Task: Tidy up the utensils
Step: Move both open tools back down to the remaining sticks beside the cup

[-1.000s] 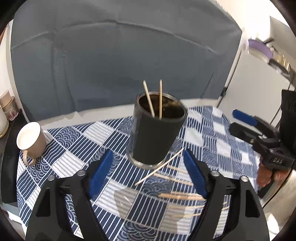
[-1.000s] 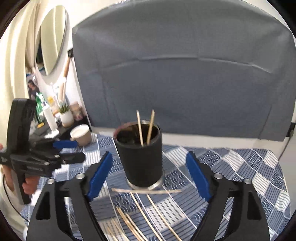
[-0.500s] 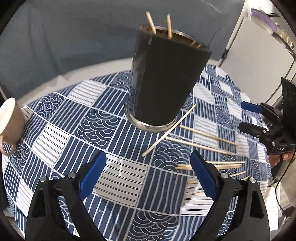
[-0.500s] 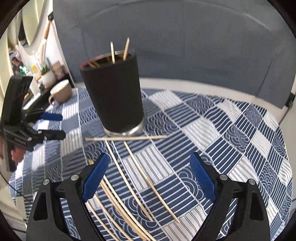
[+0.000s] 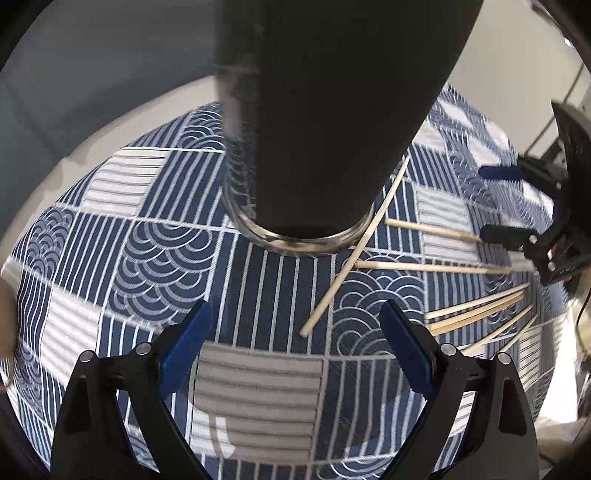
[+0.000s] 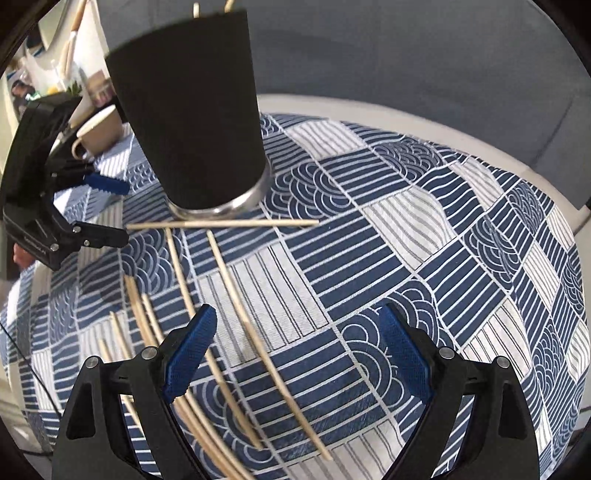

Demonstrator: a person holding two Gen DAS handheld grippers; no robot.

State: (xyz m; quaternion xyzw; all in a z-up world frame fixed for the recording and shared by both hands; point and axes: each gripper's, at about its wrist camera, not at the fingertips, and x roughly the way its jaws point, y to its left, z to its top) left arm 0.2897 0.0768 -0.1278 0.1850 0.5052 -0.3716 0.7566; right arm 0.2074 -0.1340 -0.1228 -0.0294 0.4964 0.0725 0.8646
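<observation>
Both tools gape wide and hold nothing. The left tool (image 5: 295, 347) hovers low over a counter (image 5: 258, 398) spread with a blue-and-white patterned cloth (image 6: 424, 229). One stick (image 5: 354, 251) lies just ahead of it, leaning against the foot of the black cup (image 5: 325, 110). The right tool (image 6: 299, 354) hangs over two long sticks (image 6: 236, 295); more lie to its left, too overlapped to count. Two stick tips (image 6: 196, 8) show above the cup rim. Beyond, a beige mug (image 6: 98, 131) and a grey backdrop (image 6: 406, 55).
</observation>
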